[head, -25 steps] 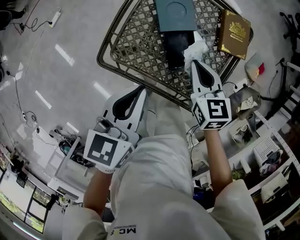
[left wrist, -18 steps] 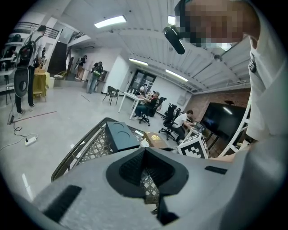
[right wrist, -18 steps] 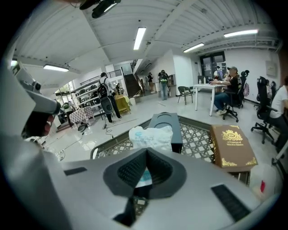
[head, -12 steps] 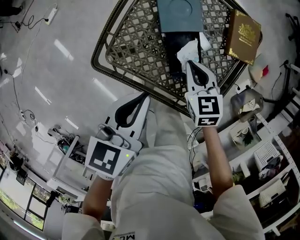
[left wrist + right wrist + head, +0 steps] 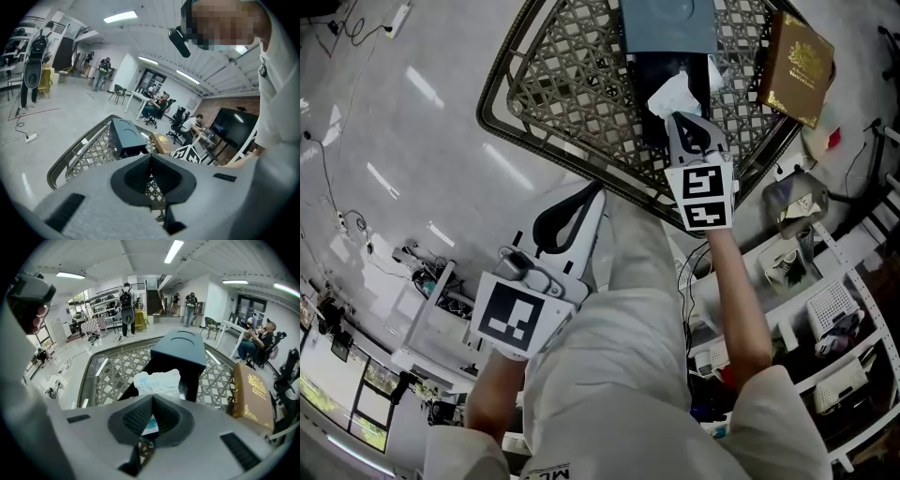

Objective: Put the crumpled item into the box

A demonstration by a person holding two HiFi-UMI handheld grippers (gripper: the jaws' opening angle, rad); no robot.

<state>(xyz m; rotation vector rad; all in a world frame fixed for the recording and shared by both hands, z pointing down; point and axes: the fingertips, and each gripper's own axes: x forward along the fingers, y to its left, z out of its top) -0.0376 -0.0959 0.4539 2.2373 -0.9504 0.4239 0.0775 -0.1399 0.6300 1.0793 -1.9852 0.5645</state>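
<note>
In my right gripper (image 5: 677,116), light grey in the shell and black in the pads, I am pinching the crumpled item (image 5: 157,382), which is showing white with faint pale-blue print. My left gripper (image 5: 596,187) is wearing the same grey and black. Each is carrying a cube (image 5: 705,197) of black-and-white square markers. Far ahead, the box (image 5: 667,28) is showing a dark teal lid over black walls. The table (image 5: 572,84) is showing a bronze diamond lattice. At far right, the book (image 5: 795,56) is gleaming brown with gold ornament.

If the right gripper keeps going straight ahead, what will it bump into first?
Probably the open dark box: the right gripper, shut on the crumpled paper, points into it, though depth is hard to judge.
</note>
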